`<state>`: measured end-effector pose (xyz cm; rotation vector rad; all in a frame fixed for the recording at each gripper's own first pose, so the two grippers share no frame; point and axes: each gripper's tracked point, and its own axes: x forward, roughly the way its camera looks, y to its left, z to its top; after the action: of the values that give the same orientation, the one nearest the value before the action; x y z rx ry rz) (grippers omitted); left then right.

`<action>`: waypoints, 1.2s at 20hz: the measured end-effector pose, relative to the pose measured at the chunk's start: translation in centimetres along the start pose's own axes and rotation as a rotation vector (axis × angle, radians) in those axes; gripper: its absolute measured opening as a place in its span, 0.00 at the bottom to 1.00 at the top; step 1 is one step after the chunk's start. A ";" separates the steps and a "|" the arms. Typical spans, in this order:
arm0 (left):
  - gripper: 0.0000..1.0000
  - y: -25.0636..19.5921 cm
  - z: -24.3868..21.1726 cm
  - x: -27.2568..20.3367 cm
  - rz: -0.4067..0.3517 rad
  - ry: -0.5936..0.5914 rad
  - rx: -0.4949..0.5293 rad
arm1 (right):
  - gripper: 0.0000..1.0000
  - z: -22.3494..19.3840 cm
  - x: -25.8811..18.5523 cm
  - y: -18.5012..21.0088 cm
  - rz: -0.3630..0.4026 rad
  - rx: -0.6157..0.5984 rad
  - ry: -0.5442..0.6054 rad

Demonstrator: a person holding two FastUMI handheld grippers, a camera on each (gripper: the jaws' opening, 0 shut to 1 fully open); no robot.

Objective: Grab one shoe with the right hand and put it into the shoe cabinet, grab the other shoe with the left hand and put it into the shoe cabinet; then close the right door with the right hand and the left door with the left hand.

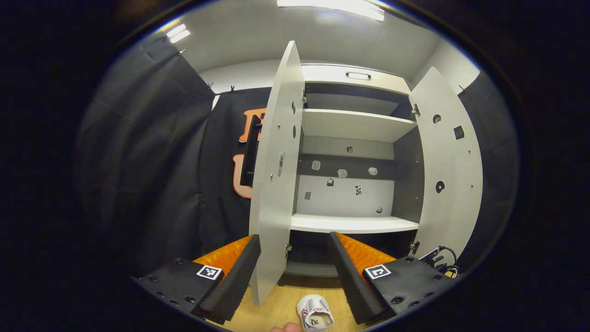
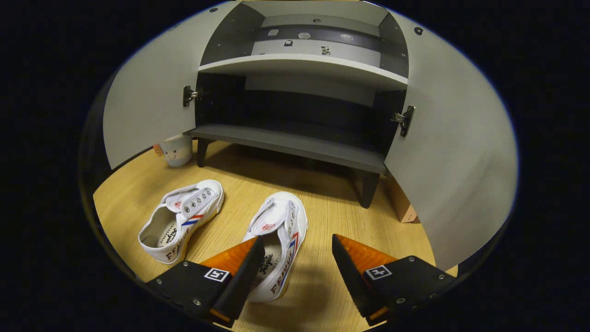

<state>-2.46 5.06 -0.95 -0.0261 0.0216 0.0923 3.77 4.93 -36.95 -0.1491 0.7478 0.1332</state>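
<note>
Two white canvas shoes lie on the wooden floor in the right gripper view: one shoe point(image 2: 180, 220) to the left, the other shoe point(image 2: 278, 240) nearer the middle. My right gripper point(image 2: 298, 249) hangs open just above the middle shoe, its left finger over the shoe's opening. The shoe cabinet point(image 2: 295, 138) stands behind them with both doors swung wide. In the left gripper view my left gripper point(image 1: 295, 251) is open and held high, facing the cabinet shelves point(image 1: 352, 223). The left door's edge point(image 1: 276, 184) stands between its fingers, farther off. One shoe point(image 1: 315, 313) shows on the floor below.
A small white mug-like pot point(image 2: 176, 150) sits on the floor under the left door point(image 2: 147, 92). A brown box point(image 2: 402, 207) rests beside the cabinet leg under the right door point(image 2: 456, 152). Cables point(image 1: 442, 260) lie at the cabinet's right foot. A fingertip point(image 1: 286, 328) shows at the bottom edge.
</note>
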 end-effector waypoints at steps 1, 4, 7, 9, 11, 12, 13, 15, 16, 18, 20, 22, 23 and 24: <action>0.96 0.0 0.0 0.0 -0.001 0.003 0.000 | 0.90 -0.3 0.6 0.0 -0.002 -0.008 0.015; 0.96 0.1 -0.1 0.0 -0.001 0.008 0.004 | 0.89 -0.3 2.7 -0.3 -0.012 -0.048 0.010; 0.96 0.2 0.0 -0.1 0.000 0.006 0.015 | 0.82 -0.8 4.7 -0.3 -0.007 -0.037 0.034; 0.96 0.5 0.0 0.0 0.005 0.006 0.022 | 0.74 -0.7 5.7 -0.1 0.010 -0.008 0.039; 0.96 0.8 -0.1 0.0 0.009 0.011 0.022 | 0.62 -0.9 6.4 0.1 0.023 0.003 0.050; 0.96 0.9 0.0 0.0 0.012 0.012 0.023 | 0.57 -1.2 6.6 0.4 0.032 0.013 0.066; 0.96 1.0 0.0 0.0 0.014 0.011 0.025 | 0.44 -1.4 6.6 0.4 0.032 0.013 0.072; 0.96 1.1 0.1 -0.1 0.017 0.007 0.029 | 0.34 -1.4 7.0 -0.3 -0.005 -0.019 0.058; 0.96 1.1 0.1 -0.1 0.017 0.007 0.032 | 0.28 -1.4 7.0 -0.7 -0.025 -0.029 0.057; 0.96 1.3 0.1 0.0 0.019 0.005 0.036 | 0.10 -1.5 7.1 -1.3 -0.047 -0.031 0.059; 0.96 1.2 0.0 0.0 0.016 0.006 0.031 | 0.02 -1.2 7.2 -1.1 -0.046 -0.018 0.053; 0.96 1.1 -0.1 0.1 0.012 0.009 0.029 | 0.01 -1.2 6.6 -1.0 -0.045 0.005 0.057; 0.96 1.0 -0.1 0.0 0.007 0.008 0.028 | 0.01 -1.2 6.0 -1.1 -0.044 0.004 0.056; 0.96 0.9 0.0 0.1 0.003 0.006 0.027 | 0.01 -1.1 5.4 -1.2 -0.046 0.002 0.050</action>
<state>-2.44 5.92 -0.99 0.0011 0.0288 0.0948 7.17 3.91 -41.31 -0.1683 0.7933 0.0856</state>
